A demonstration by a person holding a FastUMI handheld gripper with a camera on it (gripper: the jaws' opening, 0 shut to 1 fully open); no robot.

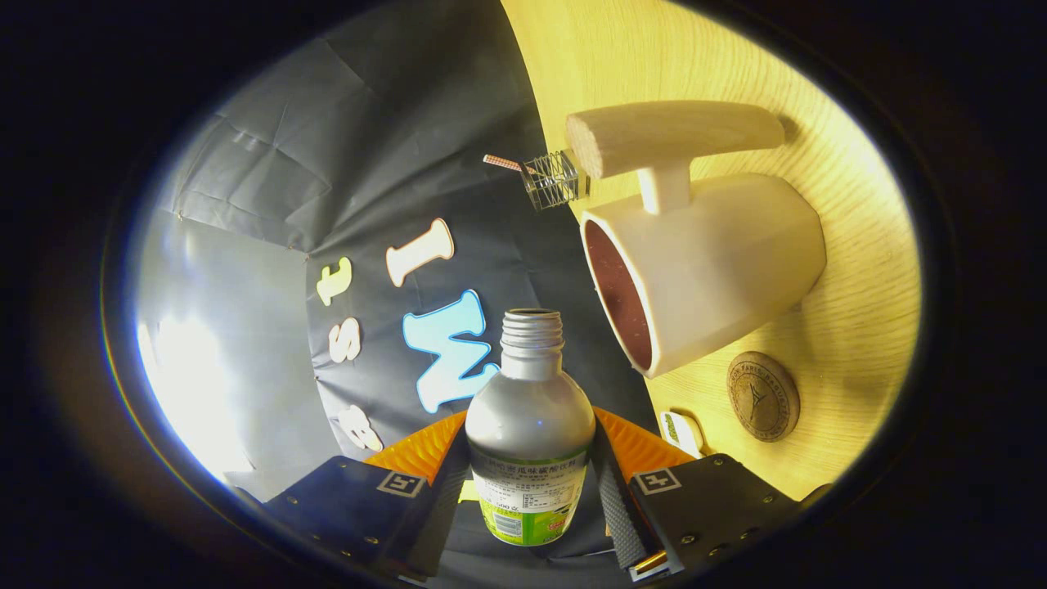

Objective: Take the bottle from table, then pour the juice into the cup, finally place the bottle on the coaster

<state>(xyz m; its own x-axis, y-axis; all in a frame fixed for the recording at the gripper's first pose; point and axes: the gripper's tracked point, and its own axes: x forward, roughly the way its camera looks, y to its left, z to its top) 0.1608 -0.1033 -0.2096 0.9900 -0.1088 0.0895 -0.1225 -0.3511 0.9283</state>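
A silvery bottle (530,417) with a green label and an uncapped threaded neck sits between my fingers, and my gripper (530,483) is shut on its body. The whole view is rolled, so the wooden table (851,270) runs up the right side. A white cup (712,262) with a dark inside and a wooden handle (671,135) stands on that table, its mouth just beyond and to the right of the bottle's neck. A round dark coaster (762,396) lies on the table beside the cup's base, closer to my fingers.
A small wire basket (553,178) with a striped stick in it stands on the table beyond the cup. A small white object (680,429) lies near my right finger. Black booth cloth hangs behind the bottle.
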